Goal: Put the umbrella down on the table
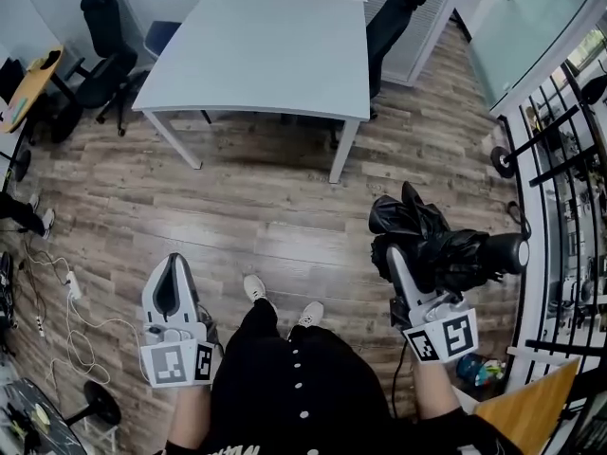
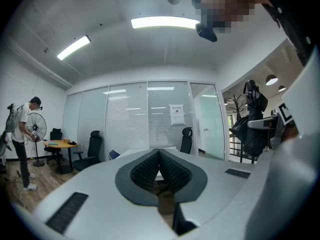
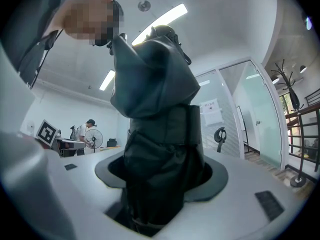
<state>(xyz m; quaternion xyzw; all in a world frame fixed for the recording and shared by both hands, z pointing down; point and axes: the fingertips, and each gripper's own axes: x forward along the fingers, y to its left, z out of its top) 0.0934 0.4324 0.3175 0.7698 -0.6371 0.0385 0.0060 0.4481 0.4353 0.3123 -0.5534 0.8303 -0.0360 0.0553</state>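
A folded black umbrella (image 1: 432, 240) lies crosswise in my right gripper (image 1: 403, 254), which is shut on it; its handle (image 1: 507, 252) sticks out to the right. In the right gripper view the umbrella (image 3: 160, 129) stands upright between the jaws and fills the middle, hiding the pads of the right gripper (image 3: 160, 184). My left gripper (image 1: 173, 262) hangs at the lower left, shut with nothing in it; in the left gripper view its dark pads (image 2: 150, 169) meet at the tip of the left gripper (image 2: 159, 151). The white table (image 1: 256, 55) stands ahead across the wooden floor, well beyond both grippers.
Black office chairs stand left (image 1: 104, 50) and right (image 1: 394, 17) of the table. A round wooden table (image 1: 33, 79) is at the far left. A black railing (image 1: 560, 188) runs along the right. Cables (image 1: 66, 320) lie on the floor. A person (image 2: 22, 134) stands by a fan.
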